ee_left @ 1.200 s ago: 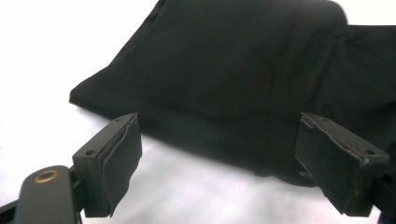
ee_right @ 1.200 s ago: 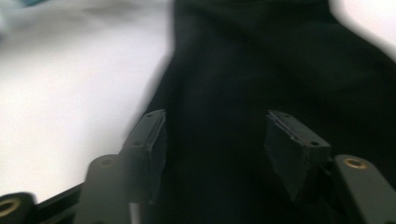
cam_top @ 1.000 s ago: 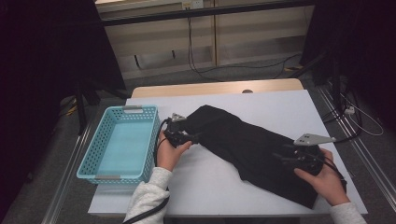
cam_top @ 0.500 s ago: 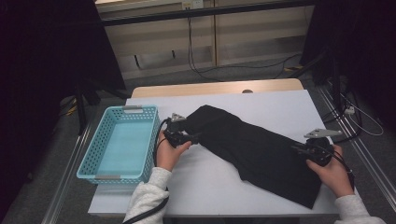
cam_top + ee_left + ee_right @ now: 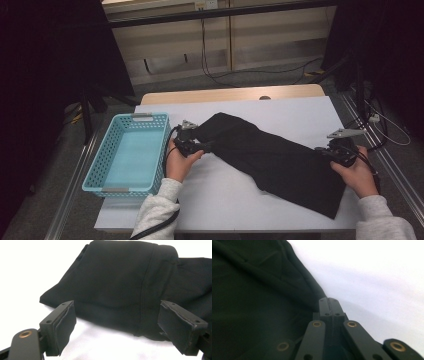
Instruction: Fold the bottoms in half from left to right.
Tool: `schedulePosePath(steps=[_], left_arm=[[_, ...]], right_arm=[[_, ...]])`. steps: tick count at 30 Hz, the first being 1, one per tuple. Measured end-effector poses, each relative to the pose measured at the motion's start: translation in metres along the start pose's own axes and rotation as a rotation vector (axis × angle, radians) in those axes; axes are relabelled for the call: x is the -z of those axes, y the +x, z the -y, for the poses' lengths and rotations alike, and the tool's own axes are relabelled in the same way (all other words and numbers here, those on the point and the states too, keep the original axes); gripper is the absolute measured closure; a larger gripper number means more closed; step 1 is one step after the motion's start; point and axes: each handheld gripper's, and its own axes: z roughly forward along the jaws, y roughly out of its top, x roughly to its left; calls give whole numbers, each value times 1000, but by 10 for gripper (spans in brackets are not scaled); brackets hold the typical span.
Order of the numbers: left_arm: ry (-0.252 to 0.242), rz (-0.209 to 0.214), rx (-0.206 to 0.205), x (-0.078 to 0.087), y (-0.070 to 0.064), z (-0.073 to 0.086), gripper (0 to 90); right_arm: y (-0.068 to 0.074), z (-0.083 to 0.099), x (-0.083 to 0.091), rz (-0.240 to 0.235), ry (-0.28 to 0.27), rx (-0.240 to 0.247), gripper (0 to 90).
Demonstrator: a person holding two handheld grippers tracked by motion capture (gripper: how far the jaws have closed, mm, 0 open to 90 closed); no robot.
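Note:
A long black garment (image 5: 275,160) lies slantwise across the white table (image 5: 220,200), its folded left end bunched up. My left gripper (image 5: 207,146) sits at that left end. In the left gripper view its jaws are spread wide, so the left gripper (image 5: 117,307) is open, with the garment (image 5: 120,282) just ahead of the pads and not pinched. My right gripper (image 5: 326,150) is at the garment's right edge. Seen from the right gripper view, the right gripper (image 5: 328,300) has its jaws pressed together on the hem of the dark cloth (image 5: 249,302).
A turquoise plastic basket (image 5: 100,187) stands at the table's left side, close to my left hand. Bare white table surface lies in front of and behind the garment. Metal rails run along both table sides, and cables lie on the floor beyond.
My right gripper has moved right and slightly away from me, drawing the garment's right end out longer. The left gripper has stayed at the left end.

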Motion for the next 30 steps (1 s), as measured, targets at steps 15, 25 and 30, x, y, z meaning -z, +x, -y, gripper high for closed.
schedulePosePath(steps=[15,25,30], left_arm=[[-5,1,0,2,0,-1,156],[-12,-6,2,2,2,-1,157],[-19,-26,4,3,8,-6,157]], right_arm=[[-2,-13,-4,-7,-20,6,728],[4,-15,-27,-18,3,-3,900],[3,-20,-28,5,-7,0,900]])
